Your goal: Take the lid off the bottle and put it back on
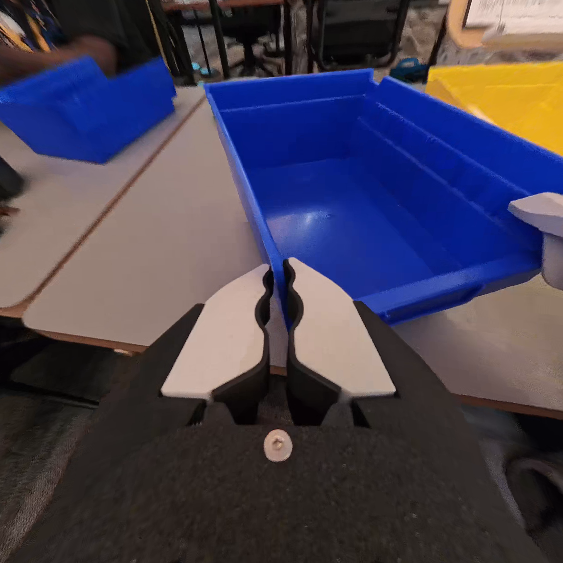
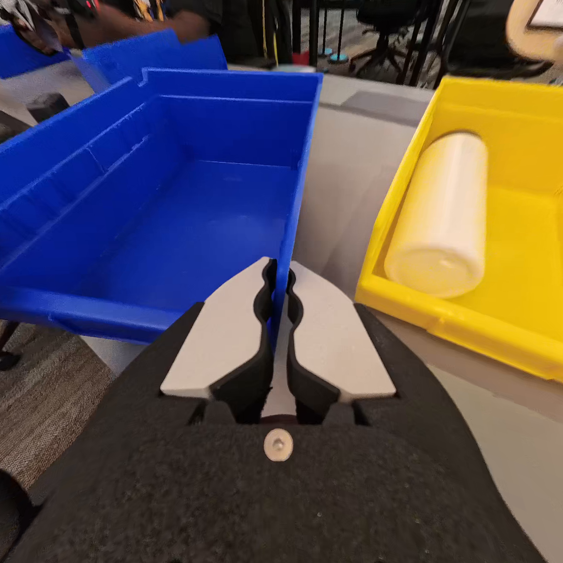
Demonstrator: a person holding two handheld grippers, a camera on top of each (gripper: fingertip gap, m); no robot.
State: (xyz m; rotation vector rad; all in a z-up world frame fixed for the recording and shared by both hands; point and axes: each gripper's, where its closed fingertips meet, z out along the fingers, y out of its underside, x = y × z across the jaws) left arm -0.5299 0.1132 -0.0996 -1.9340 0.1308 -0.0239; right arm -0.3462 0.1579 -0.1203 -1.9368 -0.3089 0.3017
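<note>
A white bottle (image 2: 438, 219) lies on its side in a yellow bin (image 2: 396, 231) at the right of the right wrist view. An empty blue bin (image 1: 243, 182) stands between my two grippers. My left gripper (image 1: 277, 268) is shut on the bin's left wall near its front corner. My right gripper (image 2: 281, 265) is shut on the bin's right wall (image 2: 300, 182) near the front. The right gripper's fingers (image 1: 542, 219) also show at the right edge of the left wrist view. No separate lid is visible.
A grey table (image 1: 137, 259) bears the bins, with a seam running away to the left. Another blue bin (image 1: 91, 112) stands at the back left, with a person's arm behind it. The yellow bin also shows in the left wrist view (image 1: 502, 100). Chairs and table legs stand behind.
</note>
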